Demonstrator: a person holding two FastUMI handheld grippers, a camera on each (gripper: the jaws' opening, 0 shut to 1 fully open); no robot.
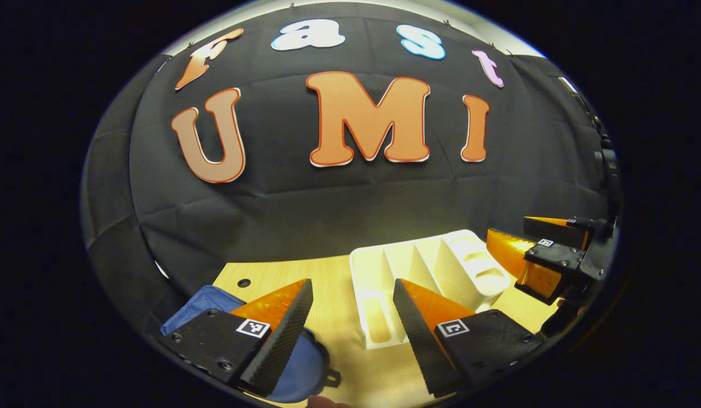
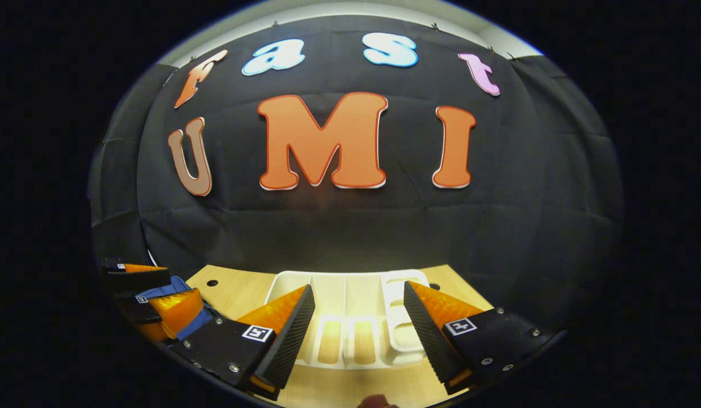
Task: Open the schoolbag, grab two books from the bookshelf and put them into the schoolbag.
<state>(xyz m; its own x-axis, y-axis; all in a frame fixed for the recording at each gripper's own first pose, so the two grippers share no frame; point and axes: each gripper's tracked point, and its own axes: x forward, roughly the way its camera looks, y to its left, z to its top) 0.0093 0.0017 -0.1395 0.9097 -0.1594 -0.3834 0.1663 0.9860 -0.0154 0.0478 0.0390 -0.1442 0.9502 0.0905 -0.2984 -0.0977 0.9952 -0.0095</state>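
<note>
While you look through the left gripper view, your left gripper (image 1: pixel 353 317) hangs over the table (image 1: pixel 339 317) with its two fingers spread wide and nothing between them. Under its left finger lies the blue bag (image 1: pixel 200 306). It looks soft and floppy, like cloth, so it will bend and slide when you pull on it. A small dark tab (image 1: pixel 332 377) sticks out at its near edge. I think that is the zip pull, but it is too small to be sure. It looks like the best place to pinch, and you may need to hold the cloth down so the bag stays put. You cannot tell from here if the bag is open or closed.

Just past the fingers stands the white shelf (image 1: pixel 429 266), with thin walls that make slots. The slots look empty from here, and you see no books. Your right gripper (image 1: pixel 534 258) floats at the right, just past the far end of the shelf.

When you turn to the right gripper view, the right gripper (image 2: pixel 359 323) points straight at the shelf (image 2: pixel 350 294), fingers spread, holding nothing. The shelf looks hard, smooth and light, so a bump could push it along the table (image 2: pixel 231 289). Off to the left you see the left gripper (image 2: pixel 157 303) over the bag (image 2: pixel 160 292).

Books are stiff and flat, so pinch one near its edge. The bag comes first, I think.
</note>
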